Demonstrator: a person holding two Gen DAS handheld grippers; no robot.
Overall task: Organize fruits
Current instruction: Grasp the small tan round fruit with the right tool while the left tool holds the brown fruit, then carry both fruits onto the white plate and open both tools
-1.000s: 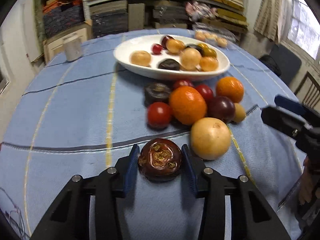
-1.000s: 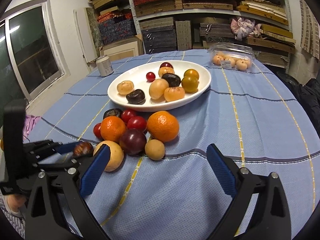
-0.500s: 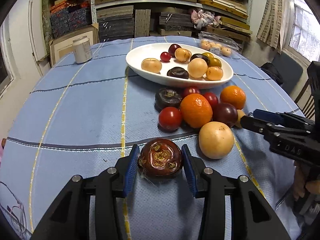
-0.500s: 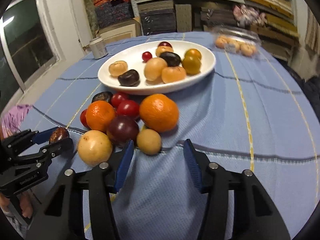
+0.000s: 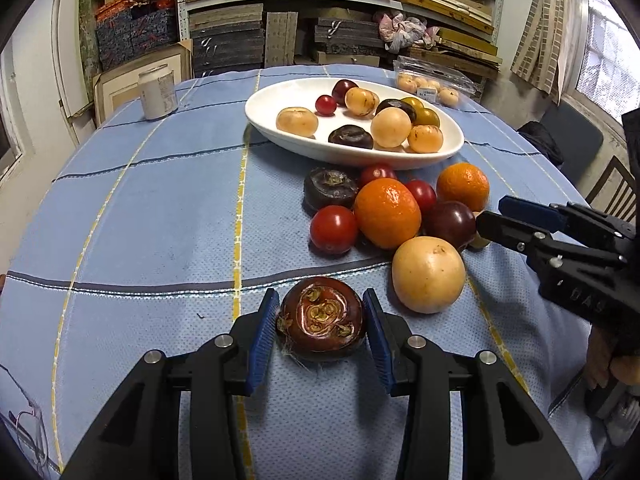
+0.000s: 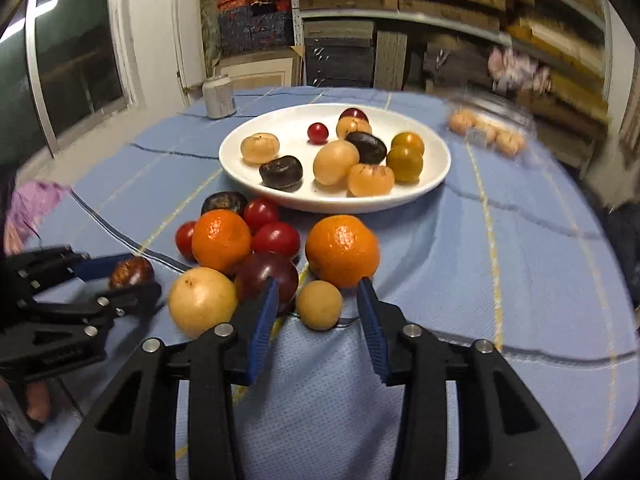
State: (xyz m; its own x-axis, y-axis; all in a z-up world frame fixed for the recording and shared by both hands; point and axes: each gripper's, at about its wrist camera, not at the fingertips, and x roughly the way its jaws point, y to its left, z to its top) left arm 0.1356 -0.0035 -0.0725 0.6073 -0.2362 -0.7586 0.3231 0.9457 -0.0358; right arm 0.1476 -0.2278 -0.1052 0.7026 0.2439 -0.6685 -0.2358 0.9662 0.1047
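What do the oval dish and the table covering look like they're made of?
Oval dish: probably glazed ceramic or porcelain; plain white, smooth, with soft glossy highlights along the rim, though melamine can't be ruled out. Table covering: woven fabric, matte blue with yellow and dark stripes; a fine dotted weave shows up close and it wrinkles near the fruit.

Shelves (image 5: pixel 340 8) stacked with flat boxes and boards fill the back wall. A daylit window (image 5: pixel 608 64) with a tan curtain (image 5: pixel 536 28) stands beside them; a dark window (image 6: pixel 76 64) faces it. A checked blue cloth (image 5: pixel 160 216) covers the table.
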